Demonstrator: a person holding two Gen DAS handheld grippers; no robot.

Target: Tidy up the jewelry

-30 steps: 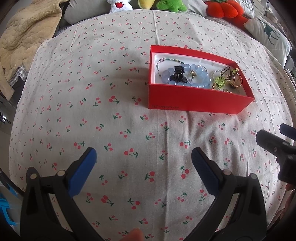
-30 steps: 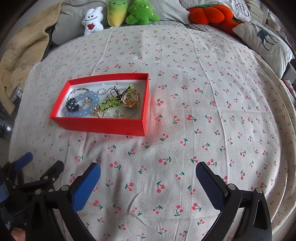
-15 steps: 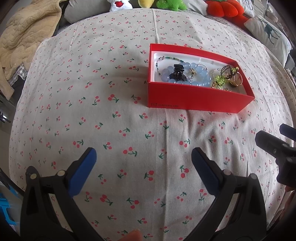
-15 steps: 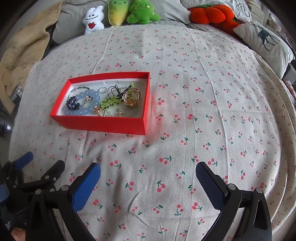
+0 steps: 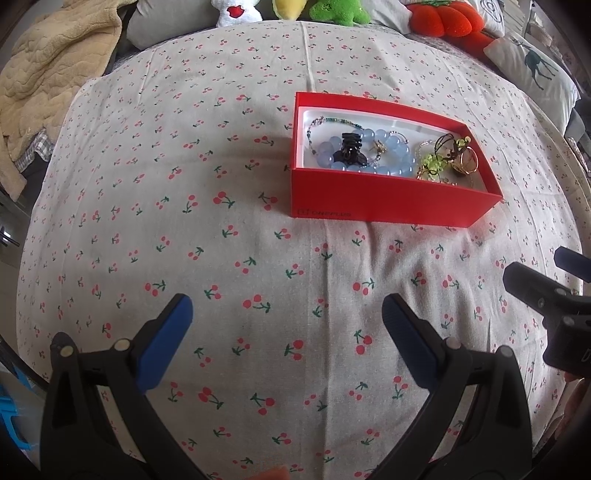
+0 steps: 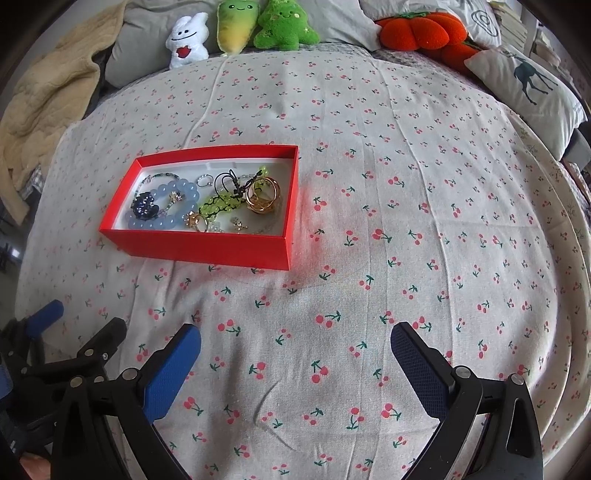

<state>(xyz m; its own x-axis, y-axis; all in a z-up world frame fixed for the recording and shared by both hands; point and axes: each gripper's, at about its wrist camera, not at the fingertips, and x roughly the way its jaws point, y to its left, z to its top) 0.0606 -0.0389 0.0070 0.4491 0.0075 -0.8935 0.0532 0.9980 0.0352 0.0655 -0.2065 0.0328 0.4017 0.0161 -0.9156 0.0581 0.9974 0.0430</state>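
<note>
Left tongs [image 5: 287, 314]: spread wide apart, blue pads bare, nothing between them; poised over the bed cover, well short of the box.
Right tongs [image 6: 295, 341]: likewise wide apart and empty, just beside the left tongs on their right; seen at the right edge of the left wrist view.
Red box [image 6: 207, 248]: open-topped, white-lined, resting flat on the bed cover; ahead of both tongs, ahead and to the right of the left pair, ahead and to the left of the right pair.
Jewelry, end of box toward left tongs: pale blue bead bracelet [image 6: 162, 218] with a dark hair claw [image 5: 351, 149] lying on it; thin beaded chain [image 5: 325, 120] behind these.
Jewelry, end of box toward right tongs: green bead strand [image 6: 218, 203] tangled with a black cord, touching the gold rings [image 6: 263, 194]; small gold pieces near the front wall, too small to identify.
Bed cover [image 6: 369, 258]: cherry-print cloth, lightly creased, under the box and both tongs.
Far edge, beyond the box: plush toys [image 6: 280, 27], an orange cushion [image 6: 417, 29], a deer-print pillow [image 6: 528, 85], a tan blanket [image 5: 48, 62].
</note>
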